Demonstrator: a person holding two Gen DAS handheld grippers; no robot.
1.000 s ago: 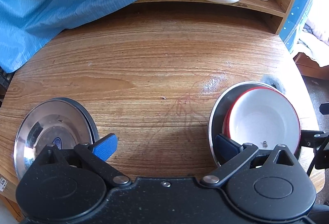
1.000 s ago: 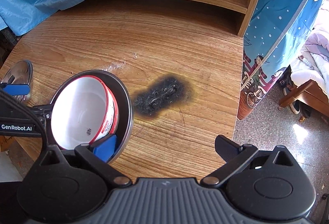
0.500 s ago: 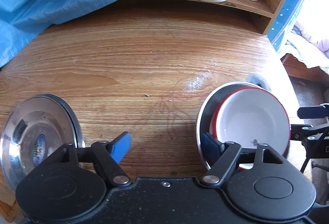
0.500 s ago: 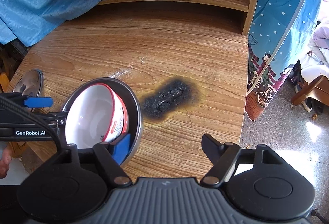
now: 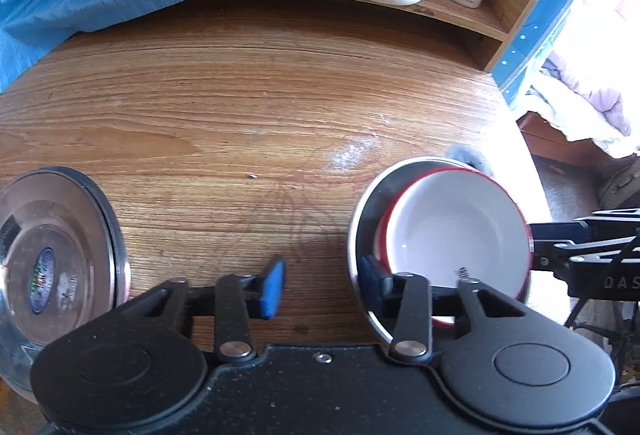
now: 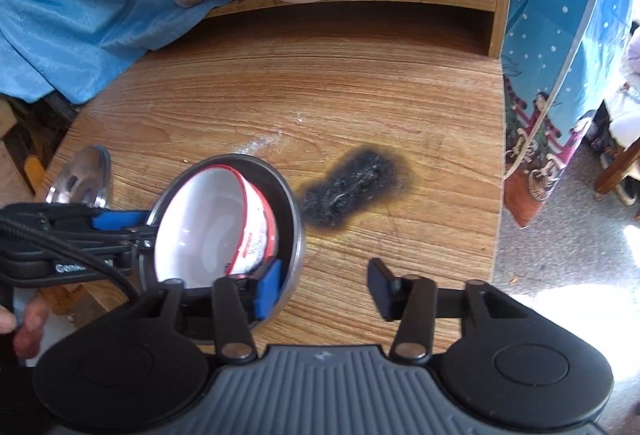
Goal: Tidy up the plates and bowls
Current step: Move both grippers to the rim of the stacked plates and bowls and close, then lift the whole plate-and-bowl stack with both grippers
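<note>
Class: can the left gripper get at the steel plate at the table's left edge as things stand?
Probably yes: the steel plate lies bare just left of the left gripper, nothing between them, though its jaws now straddle the metal bowl's rim.

**Bowls nested on the right, a steel plate alone on the left**

A white bowl with a red rim (image 5: 452,235) sits inside a larger steel bowl (image 5: 362,211) at the near right of the wooden table — pushed against the steel bowl's right wall, both upright. Well apart, at the near left edge, lies a shallow steel plate (image 5: 60,255) — shiny, with a blue sticker at its centre.
</note>
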